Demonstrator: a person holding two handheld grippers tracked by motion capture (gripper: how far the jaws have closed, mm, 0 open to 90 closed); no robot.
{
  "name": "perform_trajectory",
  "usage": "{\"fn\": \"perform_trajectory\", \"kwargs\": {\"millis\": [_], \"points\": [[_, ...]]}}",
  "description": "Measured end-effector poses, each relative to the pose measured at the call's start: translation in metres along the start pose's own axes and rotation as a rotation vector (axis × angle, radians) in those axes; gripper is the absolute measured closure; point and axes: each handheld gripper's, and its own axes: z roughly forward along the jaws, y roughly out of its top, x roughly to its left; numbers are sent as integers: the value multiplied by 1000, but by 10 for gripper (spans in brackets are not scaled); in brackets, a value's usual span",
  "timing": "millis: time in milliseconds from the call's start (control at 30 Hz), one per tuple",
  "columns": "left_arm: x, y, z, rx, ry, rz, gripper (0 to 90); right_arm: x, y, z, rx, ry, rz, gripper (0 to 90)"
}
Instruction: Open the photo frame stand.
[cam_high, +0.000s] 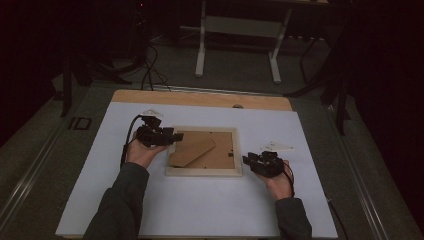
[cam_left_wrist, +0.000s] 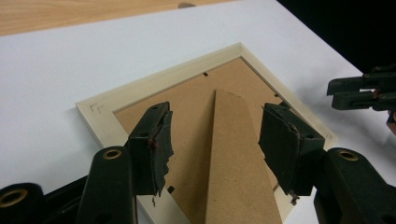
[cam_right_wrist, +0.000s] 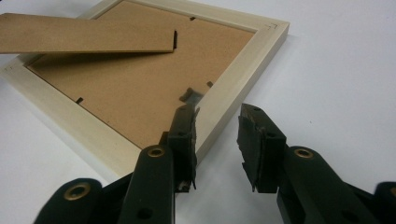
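A pale wooden picture frame (cam_high: 202, 172) lies face down on the white sheet, its brown backing board up. The cardboard stand (cam_high: 192, 149) is folded out a little above the board. My left gripper (cam_high: 174, 136) is at the frame's left edge. In the left gripper view it (cam_left_wrist: 215, 112) is open, its jaws on either side of the stand (cam_left_wrist: 233, 154) without touching it. My right gripper (cam_high: 246, 159) sits at the frame's right edge. In the right gripper view it (cam_right_wrist: 218, 114) is open, with the frame's rim (cam_right_wrist: 224, 93) between the jaws, one over the board and one over the sheet.
The white sheet (cam_high: 200, 210) covers a wooden table (cam_high: 200, 97). A small turn clip (cam_right_wrist: 191, 96) sits on the board near the right jaws. On the floor beyond the table are a metal stand (cam_high: 237, 45) and cables (cam_high: 150, 70). The right gripper (cam_left_wrist: 359, 88) shows at the right of the left gripper view.
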Motion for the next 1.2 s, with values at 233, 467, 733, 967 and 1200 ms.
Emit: {"fn": "perform_trajectory", "kwargs": {"millis": [233,467,733,967,1200], "points": [[3,0,4,9,-5,-19,447,0,0,0,0,1,1,661],[4,-1,11,24,-16,-24,457,0,0,0,-1,2,1,661],[4,0,15,39,-28,-27,499,0,0,0,0,3,1,661],[4,1,18,54,-33,-26,501,0,0,0,-2,4,2,661],[5,1,21,69,-35,-31,500,0,0,0,-2,4,2,661]]}}
